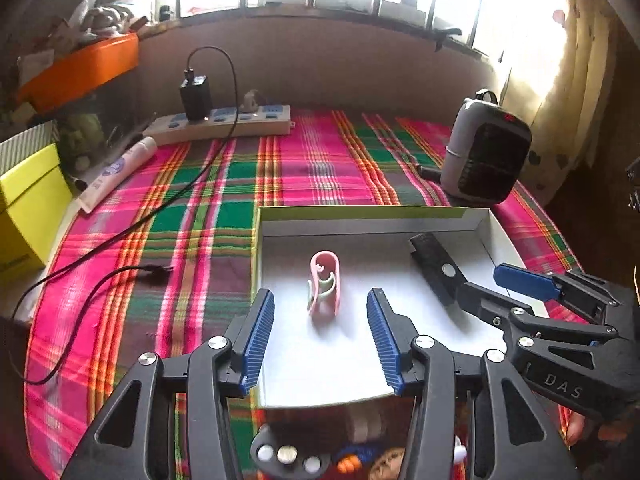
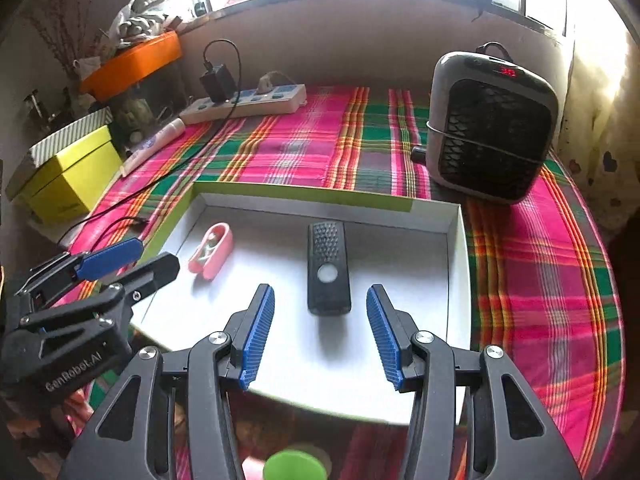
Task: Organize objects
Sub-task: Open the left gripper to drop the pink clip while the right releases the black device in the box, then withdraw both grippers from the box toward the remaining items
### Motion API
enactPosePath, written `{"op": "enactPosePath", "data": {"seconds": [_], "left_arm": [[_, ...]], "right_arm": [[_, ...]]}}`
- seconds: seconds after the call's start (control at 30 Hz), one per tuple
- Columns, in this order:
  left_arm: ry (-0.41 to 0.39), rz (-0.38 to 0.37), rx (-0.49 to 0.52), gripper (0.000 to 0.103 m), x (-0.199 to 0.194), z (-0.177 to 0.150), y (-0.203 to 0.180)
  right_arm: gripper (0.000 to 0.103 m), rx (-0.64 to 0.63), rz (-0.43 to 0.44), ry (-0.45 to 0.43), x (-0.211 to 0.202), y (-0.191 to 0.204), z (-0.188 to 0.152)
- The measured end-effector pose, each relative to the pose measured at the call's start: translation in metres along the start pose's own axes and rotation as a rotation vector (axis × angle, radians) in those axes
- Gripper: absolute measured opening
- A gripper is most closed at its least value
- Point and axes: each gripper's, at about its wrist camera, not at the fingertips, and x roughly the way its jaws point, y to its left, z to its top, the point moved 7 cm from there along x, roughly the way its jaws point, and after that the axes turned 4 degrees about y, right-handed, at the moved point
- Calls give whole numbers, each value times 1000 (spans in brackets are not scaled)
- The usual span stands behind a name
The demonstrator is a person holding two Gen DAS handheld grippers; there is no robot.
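Observation:
A shallow white box lid (image 1: 352, 376) with a green rim lies on the plaid cloth; it also shows in the right wrist view (image 2: 400, 368). A pink clip (image 1: 325, 288) lies inside it at the left, also seen in the right wrist view (image 2: 211, 250). A black remote-like device (image 2: 328, 266) lies in the middle, also visible in the left wrist view (image 1: 436, 268). My left gripper (image 1: 321, 340) is open and empty just short of the pink clip. My right gripper (image 2: 321, 336) is open and empty just short of the black device.
A small heater (image 2: 492, 128) stands at the back right. A power strip (image 1: 224, 122) with a charger and a trailing black cable (image 1: 120, 236) lies at the back left. A lotion tube (image 1: 116, 174), a yellow box (image 1: 28, 208) and an orange bin (image 1: 84, 68) are at the left.

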Motion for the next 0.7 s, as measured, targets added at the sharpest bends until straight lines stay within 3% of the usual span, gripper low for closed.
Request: {"op": "enactPosePath", "data": {"seconds": [0.7], "left_arm": [[-37,-11,-61,47,-41,-49,24]], "right_arm": [[49,24,-17,-98,-54,6,-53]]}}
